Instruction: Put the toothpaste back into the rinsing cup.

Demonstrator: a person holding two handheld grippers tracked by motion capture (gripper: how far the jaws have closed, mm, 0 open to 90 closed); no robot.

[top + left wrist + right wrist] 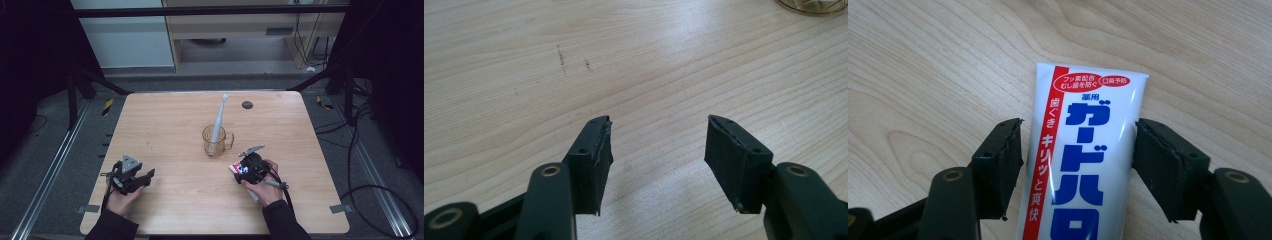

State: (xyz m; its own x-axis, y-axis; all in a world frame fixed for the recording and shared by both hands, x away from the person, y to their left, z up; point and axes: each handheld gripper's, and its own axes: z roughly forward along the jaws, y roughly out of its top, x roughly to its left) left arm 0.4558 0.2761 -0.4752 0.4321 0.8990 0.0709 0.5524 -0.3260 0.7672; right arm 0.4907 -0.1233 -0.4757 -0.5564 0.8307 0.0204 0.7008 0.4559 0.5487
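Observation:
A white toothpaste tube (1088,150) with red and blue print lies flat on the wooden table (175,125), right of centre near the front. My right gripper (1078,125) straddles its flat end. The right pad lies against the tube's edge, and a thin gap shows at the left pad. In the high view the right gripper (238,172) sits over the tube (236,168). My left gripper (659,130) stands open over bare wood at the front left (148,176). A white electric toothbrush (219,120) stands tilted in a clear amber mug (216,141) at the table's middle.
A small black round disc (247,105) sits near the table's far edge. The mug's base (811,6) peeks in at the top right of the left gripper view. Cables (360,150) run along the floor at the right, and a metal rail (50,170) runs along the left.

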